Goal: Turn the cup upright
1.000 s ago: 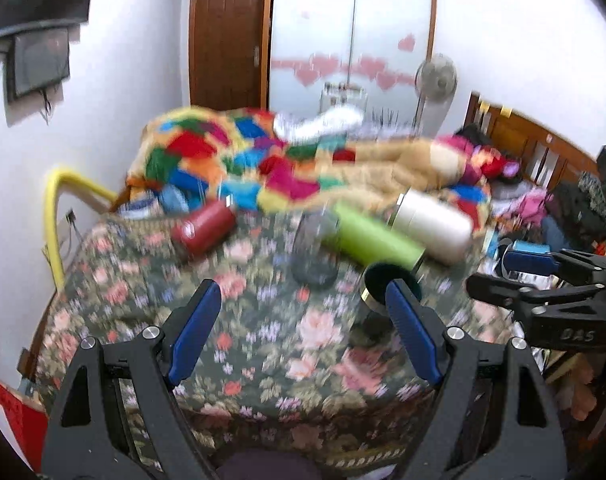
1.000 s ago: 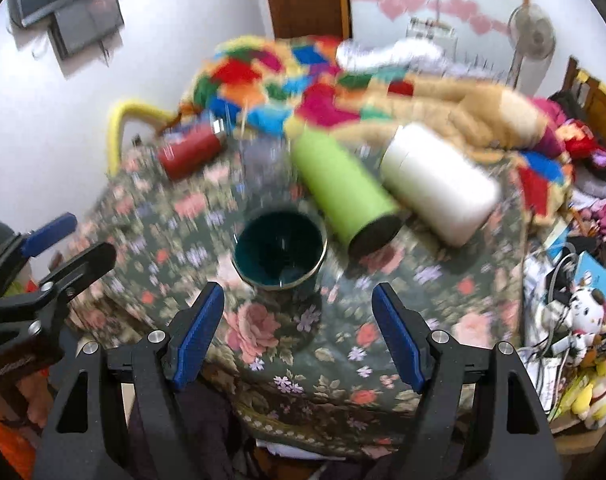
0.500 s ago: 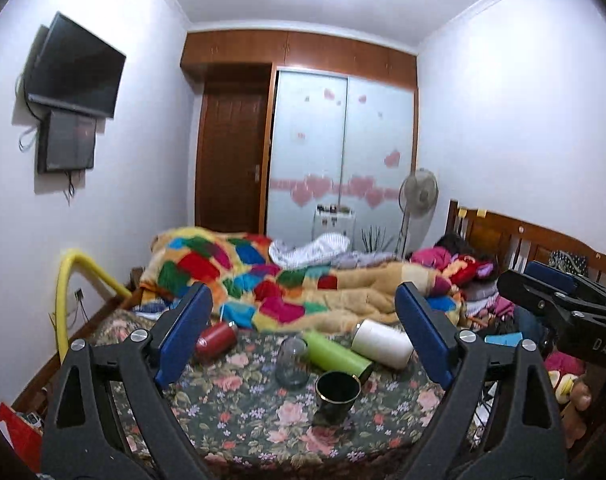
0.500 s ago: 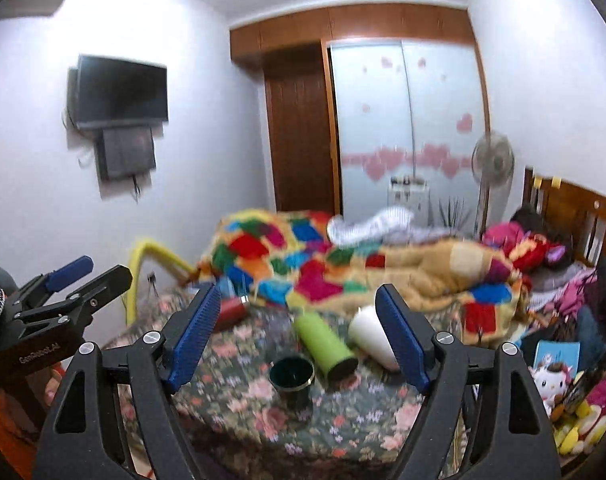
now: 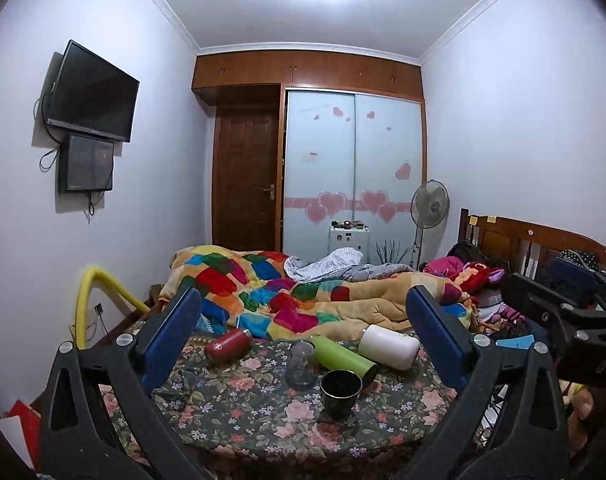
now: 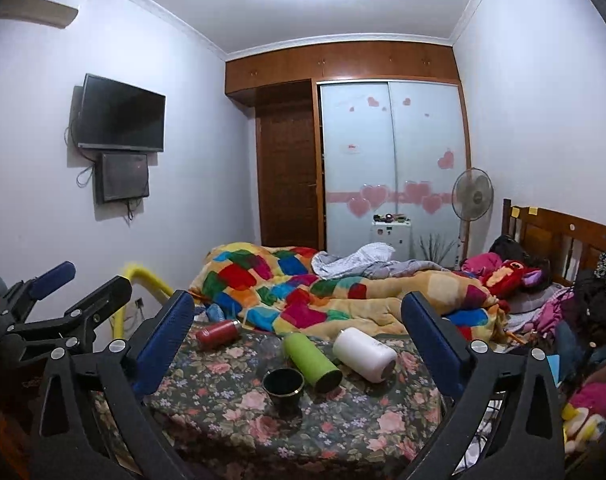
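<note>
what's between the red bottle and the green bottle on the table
A clear glass, standing between the red bottle and the green bottle; clearest in the left wrist view.

Clear glass (image 5: 300,364) behind green bottle (image 6: 311,361), barely discernible

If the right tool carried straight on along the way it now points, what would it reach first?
Probably nothing on the table. The right tool is open and level, aimed over the dark cup and green bottle toward the patchwork blanket on the bed, likely its first contact, though depth is uncertain.

Green bottle (image 5: 344,357) just beside cup (image 5: 340,388).
</note>
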A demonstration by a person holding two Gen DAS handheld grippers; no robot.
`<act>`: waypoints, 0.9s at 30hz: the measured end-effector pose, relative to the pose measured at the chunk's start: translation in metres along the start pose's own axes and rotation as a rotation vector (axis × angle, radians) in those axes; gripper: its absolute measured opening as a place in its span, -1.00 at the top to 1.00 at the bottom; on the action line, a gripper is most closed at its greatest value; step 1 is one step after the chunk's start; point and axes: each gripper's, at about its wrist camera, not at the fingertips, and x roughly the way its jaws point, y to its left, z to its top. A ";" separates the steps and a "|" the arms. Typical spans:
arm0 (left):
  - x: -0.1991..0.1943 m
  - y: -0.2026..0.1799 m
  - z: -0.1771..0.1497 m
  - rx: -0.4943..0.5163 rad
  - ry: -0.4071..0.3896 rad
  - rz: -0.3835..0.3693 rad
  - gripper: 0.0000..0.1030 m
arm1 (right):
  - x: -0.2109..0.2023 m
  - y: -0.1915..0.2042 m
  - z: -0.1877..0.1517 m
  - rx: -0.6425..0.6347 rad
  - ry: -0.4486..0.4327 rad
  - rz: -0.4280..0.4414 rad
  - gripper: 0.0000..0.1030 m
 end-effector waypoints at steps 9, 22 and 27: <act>-0.002 0.000 0.000 0.003 0.004 0.003 -1.00 | -0.010 -0.004 -0.004 -0.002 0.015 0.005 -1.00; 0.007 0.000 -0.006 0.008 0.023 0.007 -1.00 | -0.011 -0.006 -0.007 0.002 0.042 0.008 -1.00; 0.010 0.000 -0.009 0.010 0.035 0.007 -1.00 | -0.011 -0.007 -0.006 0.002 0.048 0.007 -1.00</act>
